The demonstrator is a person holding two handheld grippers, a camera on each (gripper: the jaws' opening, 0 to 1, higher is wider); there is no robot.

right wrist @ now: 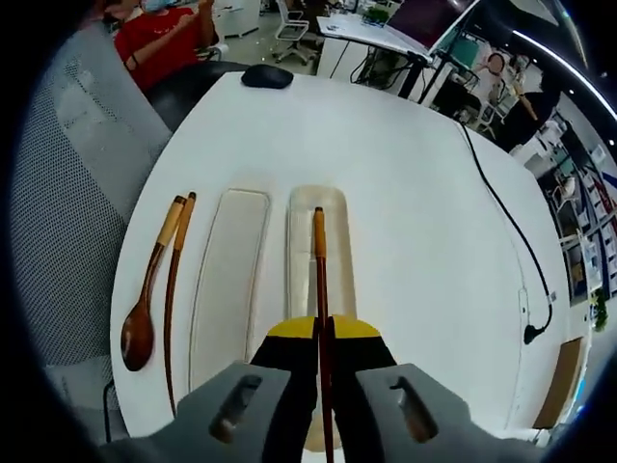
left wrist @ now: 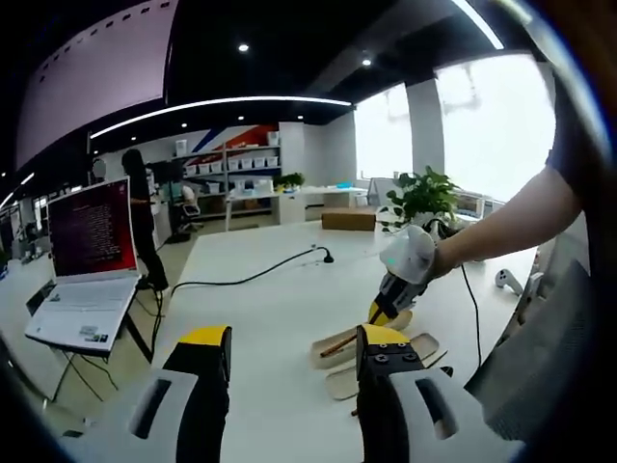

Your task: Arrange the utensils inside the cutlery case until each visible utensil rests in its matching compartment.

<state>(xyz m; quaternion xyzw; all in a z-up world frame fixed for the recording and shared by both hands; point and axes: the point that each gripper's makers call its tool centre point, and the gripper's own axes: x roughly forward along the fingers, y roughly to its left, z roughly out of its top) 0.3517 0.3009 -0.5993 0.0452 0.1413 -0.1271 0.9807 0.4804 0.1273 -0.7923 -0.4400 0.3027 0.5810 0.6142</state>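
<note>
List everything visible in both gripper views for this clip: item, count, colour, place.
Cutlery case halves: 2, cream, side by side on the table.
Chopstick in gripper: 1, brown, over the half nearer the cable, clamped in the right gripper.
Loose chopstick: 1, brown, on the table beside the spoon.
Spoon: 1, brown wood, on the table near its edge.
Table: 1, white.
Cable: 1, black, across the table.
Computer mouse: 1, black, far table edge.
Laptop: 1, red screen, on a side stand.
Potted plant: 1, green, far end of the table.
Mesh chair: 1, grey, beside the table.
Left gripper: grey with yellow tips, open.
Right gripper: same colours, shut.
</note>
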